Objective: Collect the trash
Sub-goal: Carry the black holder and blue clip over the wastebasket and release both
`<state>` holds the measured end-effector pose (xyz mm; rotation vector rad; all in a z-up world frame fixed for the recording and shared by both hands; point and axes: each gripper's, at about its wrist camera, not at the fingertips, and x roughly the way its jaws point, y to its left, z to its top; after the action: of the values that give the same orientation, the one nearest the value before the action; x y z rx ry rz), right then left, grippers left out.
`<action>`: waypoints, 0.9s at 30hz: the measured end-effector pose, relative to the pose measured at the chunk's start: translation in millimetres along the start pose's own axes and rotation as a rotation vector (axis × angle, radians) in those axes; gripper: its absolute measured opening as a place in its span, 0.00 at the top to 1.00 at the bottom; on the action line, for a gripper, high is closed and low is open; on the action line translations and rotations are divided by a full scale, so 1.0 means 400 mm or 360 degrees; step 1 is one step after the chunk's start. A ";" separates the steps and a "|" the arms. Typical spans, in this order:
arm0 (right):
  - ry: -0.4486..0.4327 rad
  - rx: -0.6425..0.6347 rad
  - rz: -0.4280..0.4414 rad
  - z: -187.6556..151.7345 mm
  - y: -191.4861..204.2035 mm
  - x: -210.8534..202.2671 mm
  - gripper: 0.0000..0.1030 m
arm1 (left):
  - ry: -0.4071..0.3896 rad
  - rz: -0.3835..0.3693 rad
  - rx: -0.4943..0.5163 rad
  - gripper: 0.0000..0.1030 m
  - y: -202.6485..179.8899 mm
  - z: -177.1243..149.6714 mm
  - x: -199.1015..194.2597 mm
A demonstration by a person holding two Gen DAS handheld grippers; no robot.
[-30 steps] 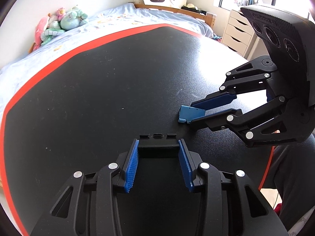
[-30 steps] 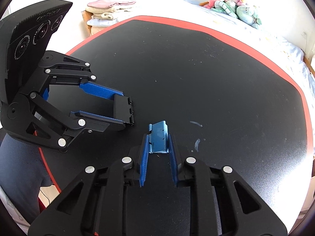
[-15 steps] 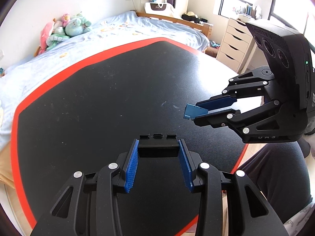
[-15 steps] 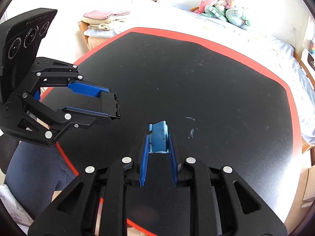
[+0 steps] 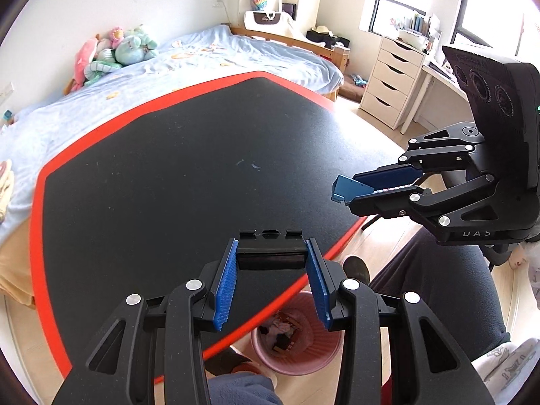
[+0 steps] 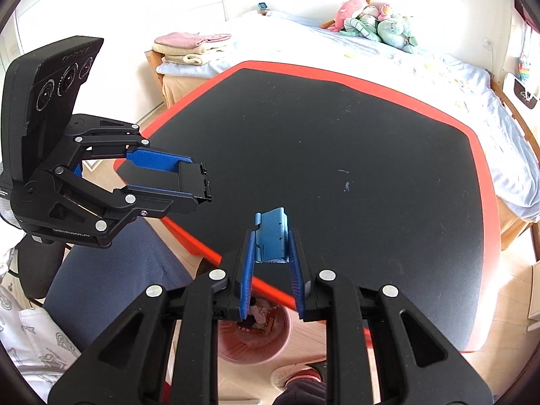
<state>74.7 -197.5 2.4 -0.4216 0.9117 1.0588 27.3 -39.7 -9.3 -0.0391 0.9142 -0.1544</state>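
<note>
Clamping blue piece (image 6: 271,239) | right hand-held gripper (image 6: 271,253) | left hand-held gripper (image 5: 270,253) clamping black block (image 5: 270,251)

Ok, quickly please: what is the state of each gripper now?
Left gripper: shut on a black block.
Right gripper: shut on a blue piece of trash, held above the table edge.

A home bedroom: beyond the jaws, past the table (image 5: 162,155), lies a bed (image 5: 209,54) with plush toys (image 5: 111,50) at its head. A white dresser (image 5: 391,81) stands by the window (image 5: 418,0), and folded towels (image 6: 189,47) sit nearby.
</note>
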 end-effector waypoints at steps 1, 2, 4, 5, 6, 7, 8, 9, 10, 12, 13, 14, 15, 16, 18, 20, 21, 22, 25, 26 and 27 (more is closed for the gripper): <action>0.0003 0.0003 0.0006 -0.010 0.008 -0.008 0.81 | 0.0003 -0.0004 -0.0004 0.62 -0.005 -0.009 -0.006; 0.0005 0.0008 0.0009 -0.022 0.017 -0.015 0.81 | 0.0008 -0.0010 -0.0005 0.62 -0.014 -0.019 -0.011; 0.0010 0.0021 0.0019 -0.046 0.032 -0.029 0.81 | 0.0016 -0.0017 -0.0007 0.62 -0.028 -0.035 -0.020; 0.0011 0.0026 0.0023 -0.057 0.039 -0.036 0.81 | 0.0019 -0.0024 -0.0008 0.62 -0.037 -0.046 -0.025; 0.0013 0.0031 0.0027 -0.067 0.047 -0.042 0.81 | 0.0022 -0.0030 -0.0008 0.62 -0.043 -0.052 -0.030; 0.0018 0.0034 0.0030 -0.079 0.055 -0.047 0.81 | 0.0023 -0.0037 -0.0006 0.62 -0.051 -0.060 -0.034; 0.0023 0.0036 0.0031 -0.092 0.063 -0.050 0.81 | 0.0026 -0.0041 -0.0004 0.62 -0.059 -0.069 -0.037; 0.0029 0.0041 0.0033 -0.103 0.070 -0.053 0.81 | 0.0027 -0.0043 -0.0005 0.62 -0.066 -0.078 -0.041; 0.0036 0.0045 0.0034 -0.112 0.074 -0.054 0.81 | 0.0028 -0.0048 -0.0009 0.62 -0.070 -0.086 -0.042; 0.0050 0.0052 0.0035 -0.131 0.083 -0.056 0.81 | 0.0032 -0.0057 -0.0017 0.62 -0.077 -0.099 -0.044; 0.0056 0.0057 0.0038 -0.139 0.086 -0.056 0.81 | 0.0036 -0.0062 -0.0019 0.62 -0.080 -0.106 -0.043; 0.0062 0.0059 0.0039 -0.146 0.090 -0.056 0.81 | 0.0039 -0.0066 -0.0021 0.62 -0.083 -0.111 -0.043; 0.0067 0.0061 0.0037 -0.152 0.092 -0.055 0.81 | 0.0043 -0.0070 -0.0023 0.62 -0.089 -0.118 -0.043; 0.0071 0.0065 0.0039 -0.156 0.094 -0.055 0.81 | 0.0047 -0.0072 -0.0024 0.62 -0.092 -0.124 -0.043; 0.0074 0.0074 0.0048 -0.158 0.094 -0.052 0.81 | 0.0054 -0.0080 -0.0027 0.62 -0.097 -0.131 -0.041; 0.0077 0.0077 0.0053 -0.168 0.098 -0.053 0.81 | 0.0061 -0.0084 -0.0030 0.62 -0.095 -0.132 -0.039; 0.0078 0.0077 0.0056 -0.169 0.099 -0.052 0.81 | 0.0064 -0.0082 -0.0033 0.62 -0.094 -0.134 -0.038; 0.0078 0.0079 0.0063 -0.169 0.100 -0.052 0.81 | 0.0065 -0.0080 -0.0035 0.62 -0.091 -0.132 -0.037; 0.0082 0.0075 0.0085 -0.168 0.098 -0.050 0.80 | 0.0066 -0.0092 -0.0034 0.61 -0.093 -0.136 -0.040; 0.0082 0.0078 0.0081 -0.168 0.095 -0.050 0.79 | 0.0063 -0.0092 -0.0038 0.56 -0.092 -0.136 -0.039; 0.0081 0.0080 0.0073 -0.168 0.091 -0.049 0.68 | 0.0061 -0.0087 -0.0045 0.39 -0.089 -0.136 -0.039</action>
<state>9.8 -238.1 -16.3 -0.3888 0.9953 1.0685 -29.2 -71.0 -26.8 -0.0877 0.9539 -0.1937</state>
